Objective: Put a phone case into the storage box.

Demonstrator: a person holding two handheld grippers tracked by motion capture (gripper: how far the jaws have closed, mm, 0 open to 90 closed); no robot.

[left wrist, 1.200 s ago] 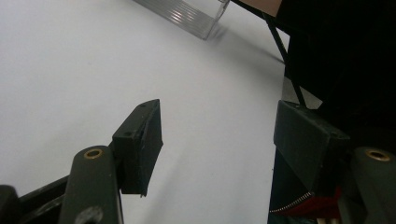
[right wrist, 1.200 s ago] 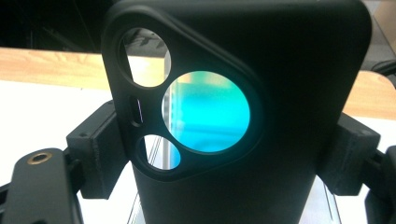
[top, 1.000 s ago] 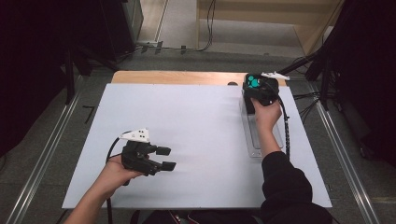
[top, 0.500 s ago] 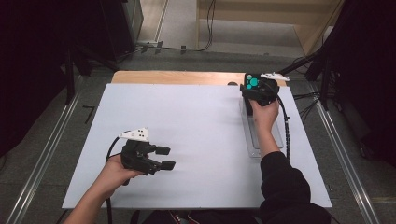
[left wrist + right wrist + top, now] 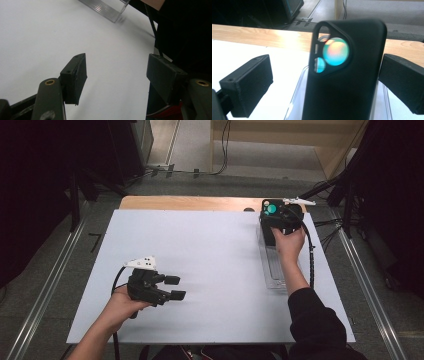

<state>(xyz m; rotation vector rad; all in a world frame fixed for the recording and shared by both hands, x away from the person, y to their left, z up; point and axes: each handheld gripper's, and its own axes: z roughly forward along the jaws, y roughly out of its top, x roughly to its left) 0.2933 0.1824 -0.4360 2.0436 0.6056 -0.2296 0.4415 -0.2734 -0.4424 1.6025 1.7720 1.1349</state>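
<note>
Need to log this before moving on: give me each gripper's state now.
Left gripper: open, nothing between its jaws.
Right gripper: open, jaws just widened; black phone case stands between them, pads apart from it.

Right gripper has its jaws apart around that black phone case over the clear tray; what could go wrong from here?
1. The phone case stands upright between the right gripper's jaws, which have just been opening, with gaps on both sides, so it may tip.
2. It sits at the far end of the clear tray, near the table's back edge; a nudge might push it off.
</note>
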